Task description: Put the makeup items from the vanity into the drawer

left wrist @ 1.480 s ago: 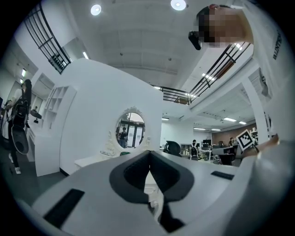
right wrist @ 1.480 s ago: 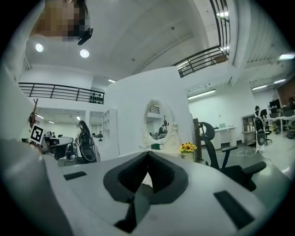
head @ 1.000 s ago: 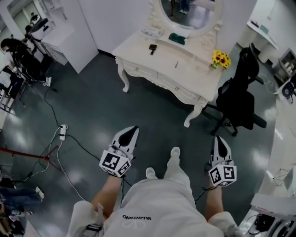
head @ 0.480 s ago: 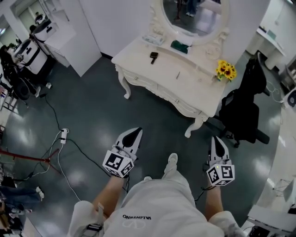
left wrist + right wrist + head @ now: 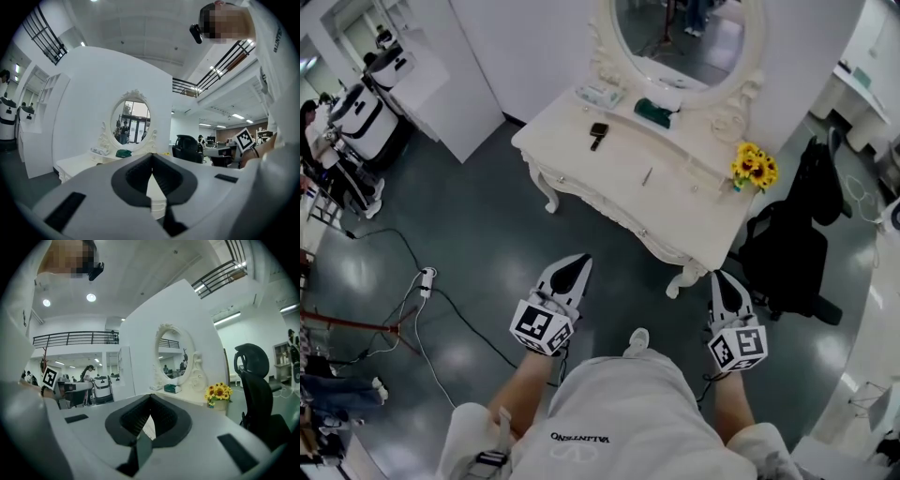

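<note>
White vanity carries the makeup items. A small black item lies towards its left end and a thin stick lies mid-top. A green pouch and a pale box sit on the raised shelf below the oval mirror. Drawer fronts sit flush. Sunflowers stand at the right end, with a black chair just beside it. The left gripper and the right gripper hang over the dark floor, well apart from the vanity. Each has its jaws together on nothing.
</note>
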`<state>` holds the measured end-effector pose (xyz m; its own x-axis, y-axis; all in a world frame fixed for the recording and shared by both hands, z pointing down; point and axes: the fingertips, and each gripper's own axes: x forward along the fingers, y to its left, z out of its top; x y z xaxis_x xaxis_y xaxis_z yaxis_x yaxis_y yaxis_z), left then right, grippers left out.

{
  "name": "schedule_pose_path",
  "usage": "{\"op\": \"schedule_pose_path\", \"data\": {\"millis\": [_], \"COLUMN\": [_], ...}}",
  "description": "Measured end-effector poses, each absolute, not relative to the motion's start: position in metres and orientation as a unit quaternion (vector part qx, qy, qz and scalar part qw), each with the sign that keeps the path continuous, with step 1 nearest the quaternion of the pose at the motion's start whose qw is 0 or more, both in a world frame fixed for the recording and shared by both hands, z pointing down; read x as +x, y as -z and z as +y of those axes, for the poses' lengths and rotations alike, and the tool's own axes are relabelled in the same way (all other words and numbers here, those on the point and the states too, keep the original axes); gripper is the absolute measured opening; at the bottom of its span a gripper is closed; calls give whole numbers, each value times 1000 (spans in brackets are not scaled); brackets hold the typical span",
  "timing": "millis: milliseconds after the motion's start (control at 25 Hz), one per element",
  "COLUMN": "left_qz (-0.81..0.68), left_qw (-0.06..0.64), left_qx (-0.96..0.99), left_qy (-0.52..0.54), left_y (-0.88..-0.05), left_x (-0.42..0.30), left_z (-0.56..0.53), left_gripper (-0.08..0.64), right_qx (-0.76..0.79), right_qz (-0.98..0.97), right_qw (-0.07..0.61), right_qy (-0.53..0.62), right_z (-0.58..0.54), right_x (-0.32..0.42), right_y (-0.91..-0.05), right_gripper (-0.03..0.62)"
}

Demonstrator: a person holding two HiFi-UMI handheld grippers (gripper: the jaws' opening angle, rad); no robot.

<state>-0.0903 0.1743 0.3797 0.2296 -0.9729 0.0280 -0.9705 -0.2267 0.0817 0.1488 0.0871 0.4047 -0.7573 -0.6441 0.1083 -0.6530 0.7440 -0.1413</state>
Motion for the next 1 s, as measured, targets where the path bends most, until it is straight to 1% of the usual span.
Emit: {"op": "schedule_pose_path", "data": {"millis": [320,520,760,1000], "left_qz": [-621,-618,-610,-590], "left_qw": [35,43,57,86], "left_qx": [783,785,790,802], "left_qy": [9,9,-10,-37], "left_y": [-371,-381,-410,-445], "left_x": [-71,-76,-92,-109], "left_z": [117,90,37,-26], "left_gripper": [2,2,2,2], "right_qx": [310,316,330,346], "right_qz": [-947,-943,-937,-930], "right_qw": [31,40,52,63], "right_qy": [-84,-99,-105,-108], "right_z": [39,24,-2,-49], "right_x": [146,142,130,95], "right_y": [-407,-419,-430,-431], "right_gripper": [12,12,12,12]}}
